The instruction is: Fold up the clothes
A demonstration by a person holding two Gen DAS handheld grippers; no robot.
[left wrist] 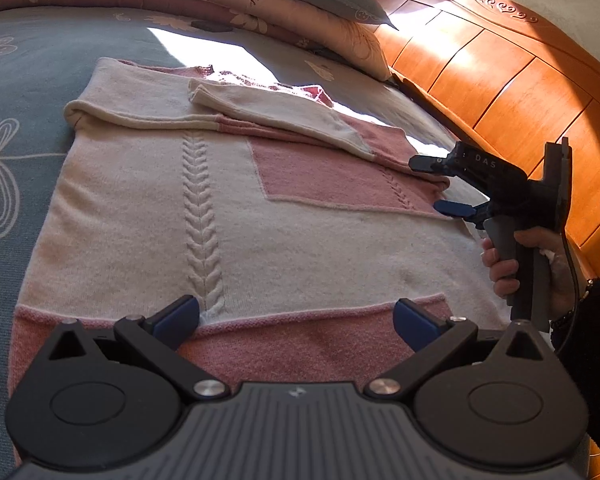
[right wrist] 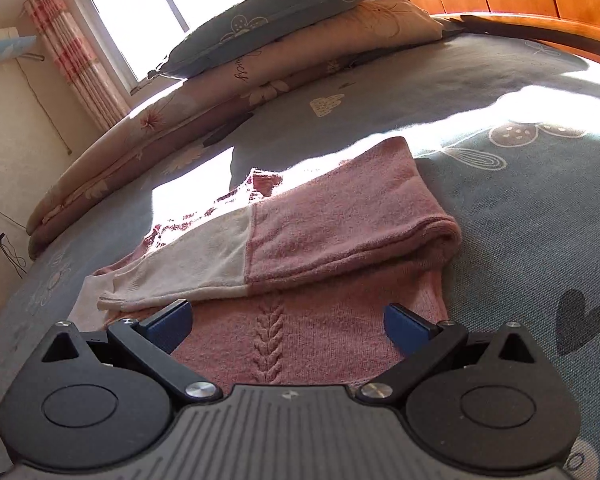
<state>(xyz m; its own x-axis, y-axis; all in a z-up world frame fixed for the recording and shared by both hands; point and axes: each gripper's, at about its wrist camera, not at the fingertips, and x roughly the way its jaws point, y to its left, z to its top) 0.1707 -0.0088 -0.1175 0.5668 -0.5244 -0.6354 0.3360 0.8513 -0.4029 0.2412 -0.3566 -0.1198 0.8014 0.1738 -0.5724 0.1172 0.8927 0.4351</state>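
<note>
Bed [left wrist: 32,92], blue patterned cover: pink-and-cream sweater [left wrist: 140,216] lying flat; stacked pillows [right wrist: 260,52] at far edge.

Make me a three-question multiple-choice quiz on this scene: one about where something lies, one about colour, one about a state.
1. Where does the sweater lie?
A on the bed
B on a chair
C on the floor

2. Which colours is the sweater?
A green and black
B cream and pink
C plain yellow

3. How does the left gripper stand?
A shut on a sleeve
B shut on a pillow
C open

Answers: 1 A, blue bedsheet lies under it; 2 B, both colours show; 3 C, its fingers stand wide apart over the hem.
</note>
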